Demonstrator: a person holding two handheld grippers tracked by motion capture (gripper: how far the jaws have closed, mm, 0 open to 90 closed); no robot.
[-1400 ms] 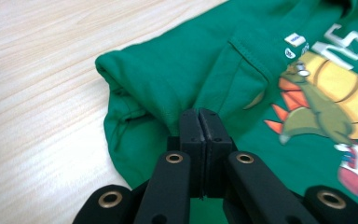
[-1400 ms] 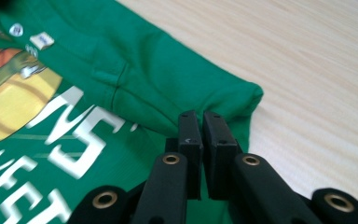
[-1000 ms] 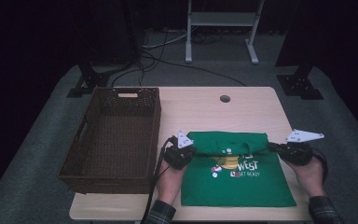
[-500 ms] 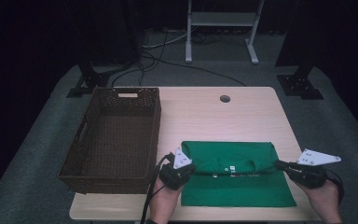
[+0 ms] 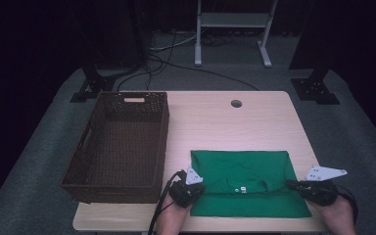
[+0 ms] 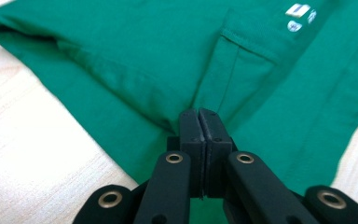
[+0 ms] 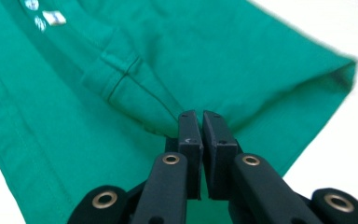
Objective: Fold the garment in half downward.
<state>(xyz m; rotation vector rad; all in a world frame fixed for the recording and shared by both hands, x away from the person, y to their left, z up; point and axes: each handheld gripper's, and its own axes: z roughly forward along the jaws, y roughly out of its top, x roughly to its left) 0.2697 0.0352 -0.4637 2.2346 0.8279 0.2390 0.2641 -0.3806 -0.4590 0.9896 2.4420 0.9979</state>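
From the high view, the green shirt (image 5: 247,183) lies folded on the near part of the table (image 5: 215,122), stretched between the two tools: the left hand-held gripper (image 5: 194,185) sits at its left edge and the right hand-held gripper (image 5: 293,184) at its right edge, each biting the cloth right in front of its own tips. A brown wicker basket (image 5: 120,147) stands off to the left of the left hand-held gripper, pretty near it but not touching the shirt. In the left gripper view, the left hand-held gripper (image 6: 199,114) has its jaws pressed together on a fold of the green shirt (image 6: 144,56), with the fabric spreading away ahead of the tips and bare table off to its left. Right gripper view is basically the mirror: the right hand-held gripper (image 7: 200,116) is pinching a hemmed fold of the green shirt (image 7: 223,51), cloth fanning out ahead and to both sides.
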